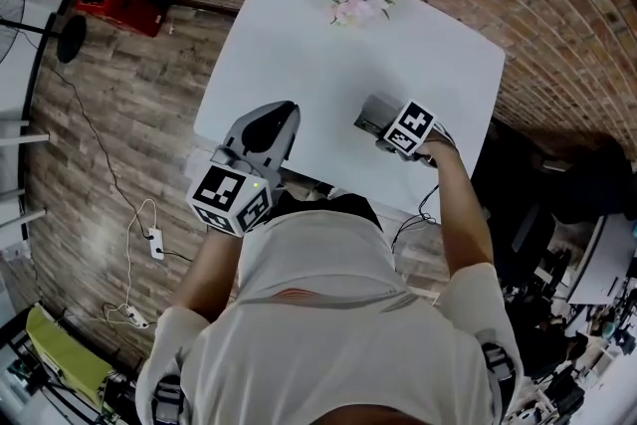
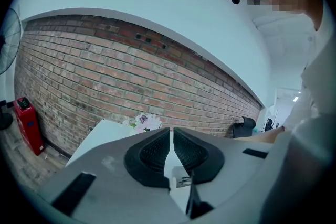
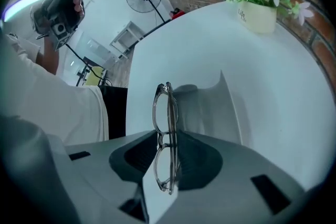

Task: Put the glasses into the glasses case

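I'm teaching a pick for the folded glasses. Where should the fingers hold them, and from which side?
Probably as the right gripper holds the glasses now: fingers pressing the front and back of the folded frame near the bridge, coming in from one end. Folded, they are thin and flat, so those broad faces suit a pinch.

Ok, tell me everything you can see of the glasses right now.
The glasses are folded, with a thin, pale see-through frame and round clear lenses. They stand on edge, clamped around the bridge by the right gripper. One lens sits between its pads and the other pokes out past the fingertips, above the white table. Whether they touch the table cannot be told.
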`<state>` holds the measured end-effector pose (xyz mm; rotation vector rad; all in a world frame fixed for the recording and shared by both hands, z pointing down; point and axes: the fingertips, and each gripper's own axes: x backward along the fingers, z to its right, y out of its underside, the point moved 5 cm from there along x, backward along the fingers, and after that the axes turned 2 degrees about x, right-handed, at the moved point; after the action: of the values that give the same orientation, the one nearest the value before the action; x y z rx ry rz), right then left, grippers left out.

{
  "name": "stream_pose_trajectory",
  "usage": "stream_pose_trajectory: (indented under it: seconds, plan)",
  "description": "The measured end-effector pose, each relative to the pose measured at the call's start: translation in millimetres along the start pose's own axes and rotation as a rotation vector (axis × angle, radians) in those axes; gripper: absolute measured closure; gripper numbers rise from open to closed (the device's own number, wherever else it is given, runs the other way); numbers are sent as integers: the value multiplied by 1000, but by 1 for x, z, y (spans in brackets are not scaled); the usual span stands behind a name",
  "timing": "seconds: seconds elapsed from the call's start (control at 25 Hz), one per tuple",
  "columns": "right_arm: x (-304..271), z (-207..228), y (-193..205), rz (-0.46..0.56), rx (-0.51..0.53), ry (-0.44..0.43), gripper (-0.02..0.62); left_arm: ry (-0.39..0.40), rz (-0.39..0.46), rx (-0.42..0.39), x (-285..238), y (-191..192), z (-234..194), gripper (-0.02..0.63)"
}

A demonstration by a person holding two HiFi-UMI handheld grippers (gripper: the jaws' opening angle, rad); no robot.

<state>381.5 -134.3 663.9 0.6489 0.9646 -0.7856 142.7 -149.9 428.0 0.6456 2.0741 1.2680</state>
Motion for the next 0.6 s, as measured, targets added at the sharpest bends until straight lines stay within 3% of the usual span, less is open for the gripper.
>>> stream_pose_trajectory:
  seconds: [0.28, 0.6]
  plan:
    - [-9, 11, -4, -15, -48, -44, 428, -6, -8, 9, -2, 0, -7, 574]
    - [2, 18, -3, 60, -44, 92, 383, -13, -5, 13, 0, 1, -11, 574]
